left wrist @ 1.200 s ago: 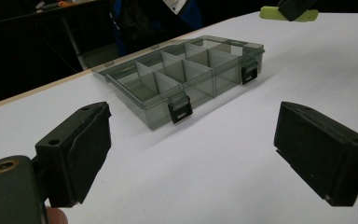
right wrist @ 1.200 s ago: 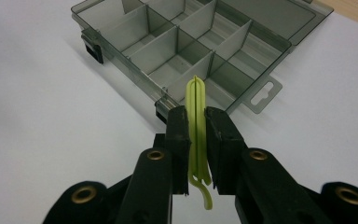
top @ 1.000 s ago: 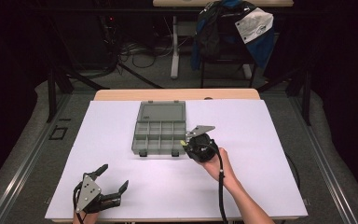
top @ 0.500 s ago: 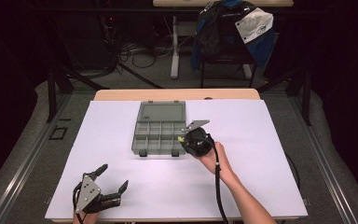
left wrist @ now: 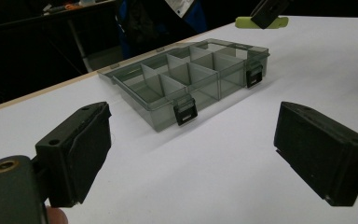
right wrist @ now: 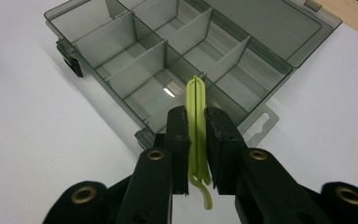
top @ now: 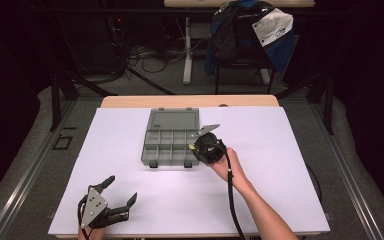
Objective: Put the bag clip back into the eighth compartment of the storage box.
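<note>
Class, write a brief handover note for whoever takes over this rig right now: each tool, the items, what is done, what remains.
Right tool: shut on a thin yellow-green clip, held over the near right corner of the organizer box.
Left tool: open, holding nothing, low at the near left of the table.
Box: lid open, compartments look empty.
Done: clip picked up and brought to the box.
Left: probably drop the clip into a compartment.

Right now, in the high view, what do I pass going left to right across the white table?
left gripper → grey compartment box → right gripper, shut on a green clip → the hand holding it
</note>
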`<state>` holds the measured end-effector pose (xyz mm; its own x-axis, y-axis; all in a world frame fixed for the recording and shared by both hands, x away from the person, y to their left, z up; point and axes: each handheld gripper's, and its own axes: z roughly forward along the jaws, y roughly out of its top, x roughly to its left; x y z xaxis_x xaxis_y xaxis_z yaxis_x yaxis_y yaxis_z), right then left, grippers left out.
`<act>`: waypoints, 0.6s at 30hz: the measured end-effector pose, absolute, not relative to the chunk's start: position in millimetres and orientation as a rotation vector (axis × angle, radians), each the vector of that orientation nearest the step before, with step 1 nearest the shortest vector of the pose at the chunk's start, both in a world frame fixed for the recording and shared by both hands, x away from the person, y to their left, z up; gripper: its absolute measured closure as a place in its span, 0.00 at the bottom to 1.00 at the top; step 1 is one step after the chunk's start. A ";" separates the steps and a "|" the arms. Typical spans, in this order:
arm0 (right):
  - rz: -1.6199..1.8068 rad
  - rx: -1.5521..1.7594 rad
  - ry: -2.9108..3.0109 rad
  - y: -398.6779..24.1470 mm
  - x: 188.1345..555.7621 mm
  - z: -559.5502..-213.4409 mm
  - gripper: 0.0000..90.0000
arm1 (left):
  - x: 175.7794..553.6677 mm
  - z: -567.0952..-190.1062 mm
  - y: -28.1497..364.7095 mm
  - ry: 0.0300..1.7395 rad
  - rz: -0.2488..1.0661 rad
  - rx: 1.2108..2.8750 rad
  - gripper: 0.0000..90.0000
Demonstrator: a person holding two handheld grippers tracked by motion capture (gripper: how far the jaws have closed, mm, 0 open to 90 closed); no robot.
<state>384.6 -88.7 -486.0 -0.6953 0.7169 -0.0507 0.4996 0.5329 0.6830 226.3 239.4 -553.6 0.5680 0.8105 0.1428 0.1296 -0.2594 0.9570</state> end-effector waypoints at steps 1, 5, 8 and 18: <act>0.935 1.009 2.449 -88.1 385.7 -486.0 0.89 | 226.2 -553.5 239.7 0.785 0.797 1.734 0.12; 0.925 1.013 2.451 -86.2 389.7 -485.5 0.89 | 225.2 -553.1 240.2 0.789 0.797 1.729 0.12; 0.926 1.014 2.450 -85.7 392.0 -485.4 0.89 | 225.4 -552.9 240.2 0.786 0.801 1.736 0.12; 0.917 1.023 2.461 -80.8 401.2 -484.5 0.89 | 225.3 -552.9 240.2 0.792 0.804 1.734 0.12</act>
